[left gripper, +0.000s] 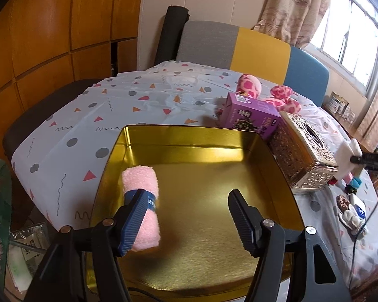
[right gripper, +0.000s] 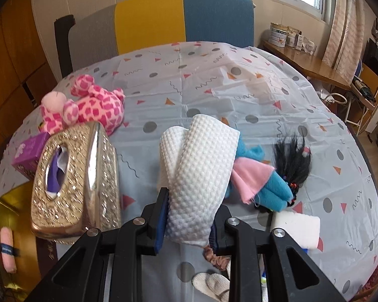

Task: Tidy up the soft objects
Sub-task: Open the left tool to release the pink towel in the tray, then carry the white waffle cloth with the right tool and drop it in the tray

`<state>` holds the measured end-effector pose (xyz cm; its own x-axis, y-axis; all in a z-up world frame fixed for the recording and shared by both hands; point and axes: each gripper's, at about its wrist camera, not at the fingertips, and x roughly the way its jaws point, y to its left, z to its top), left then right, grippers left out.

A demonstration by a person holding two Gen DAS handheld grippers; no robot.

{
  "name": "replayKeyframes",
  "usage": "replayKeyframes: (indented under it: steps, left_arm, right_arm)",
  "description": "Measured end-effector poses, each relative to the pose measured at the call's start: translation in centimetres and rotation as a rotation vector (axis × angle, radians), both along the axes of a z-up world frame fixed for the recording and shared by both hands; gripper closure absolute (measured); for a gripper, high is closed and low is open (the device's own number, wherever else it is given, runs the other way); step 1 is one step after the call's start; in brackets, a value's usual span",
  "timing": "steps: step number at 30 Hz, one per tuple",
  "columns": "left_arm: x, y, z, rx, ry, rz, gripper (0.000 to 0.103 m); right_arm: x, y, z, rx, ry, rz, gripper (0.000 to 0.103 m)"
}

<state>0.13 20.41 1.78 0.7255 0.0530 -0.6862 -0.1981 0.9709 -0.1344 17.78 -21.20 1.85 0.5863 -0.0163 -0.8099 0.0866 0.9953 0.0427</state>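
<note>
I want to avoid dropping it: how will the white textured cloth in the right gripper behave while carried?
The white textured cloth is probably floppy: its folded layers splay apart above the right gripper, so loose ends may sag. It looks light for its size, held by one edge only. The dimpled weave likely gives grip, so slipping seems unlikely.

The rolled pink towel (left gripper: pixel 141 207), wrapped in a blue band, lay along the gold tin's (left gripper: pixel 189 136) left wall. The folded white waffle cloth (right gripper: pixel 201 173) hung lifted above the table, bunched and tilted upward.
</note>
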Motion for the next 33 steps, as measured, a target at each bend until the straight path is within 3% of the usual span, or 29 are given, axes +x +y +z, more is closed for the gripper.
replayKeyframes:
  steps: [10,19,33]
  left_arm:
    - [-0.2,-1.0,0.3,0.030,-0.010,-0.022,0.032]
    - [-0.7,-0.8,1.1,0.054,-0.024,0.000,0.028]
    - [-1.8,-0.1,1.7,0.073,-0.040,0.034,0.022]
  right_arm:
    - [2.4,3.9,2.6,0.005,-0.064,0.063,0.077]
    - [2.4,10.5,5.0,0.033,-0.138,0.217,0.077]
    - [0.4,19.3,4.4,0.063,-0.124,0.426,0.077]
